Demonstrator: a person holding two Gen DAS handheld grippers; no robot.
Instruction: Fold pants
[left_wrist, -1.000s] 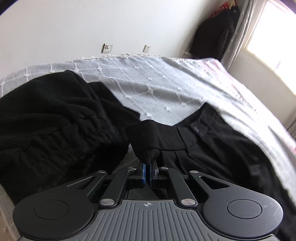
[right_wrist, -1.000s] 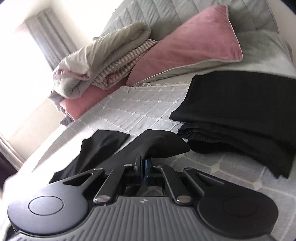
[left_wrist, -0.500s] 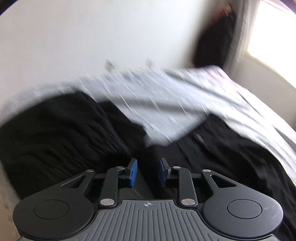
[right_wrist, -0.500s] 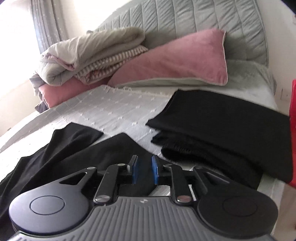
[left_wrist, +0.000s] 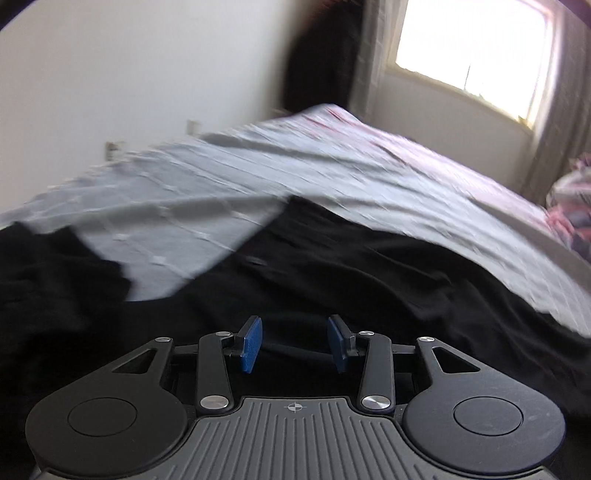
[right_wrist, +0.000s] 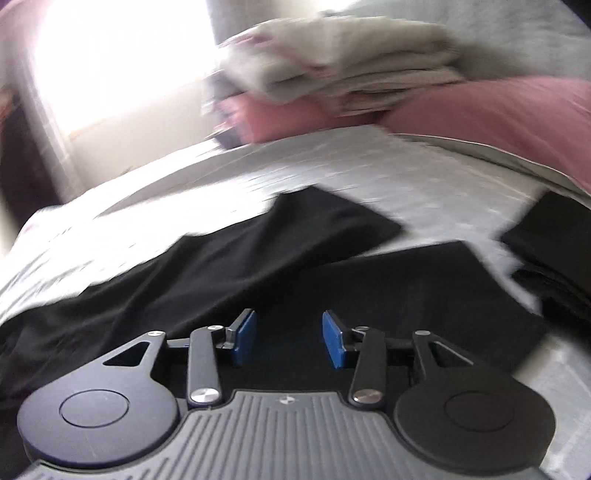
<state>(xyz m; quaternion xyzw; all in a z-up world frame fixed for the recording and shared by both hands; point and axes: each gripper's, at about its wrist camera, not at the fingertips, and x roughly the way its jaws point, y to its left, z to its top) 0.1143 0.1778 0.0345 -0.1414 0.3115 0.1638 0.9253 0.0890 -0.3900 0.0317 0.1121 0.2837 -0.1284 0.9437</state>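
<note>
1. The left gripper (left_wrist: 294, 343), a black two-finger tool with blue pads, hangs over the black fabric pants (left_wrist: 351, 280); its jaws are opening and nothing sits between them.
2. The right gripper (right_wrist: 289, 341), of the same make, is likewise opening over a pant leg, gripping nothing.
3. The pants lie spread flat across the pale grey quilted bedspread (left_wrist: 221, 184), both leg ends (right_wrist: 332, 218) reaching toward the head of the bed.
4. A second black garment (left_wrist: 48, 280) lies bunched at the bedspread's left edge in the left wrist view.
5. A folded black stack (right_wrist: 554, 236) sits near the pink pillow (right_wrist: 498, 114), under heaped beige bedding (right_wrist: 332, 70).
</note>
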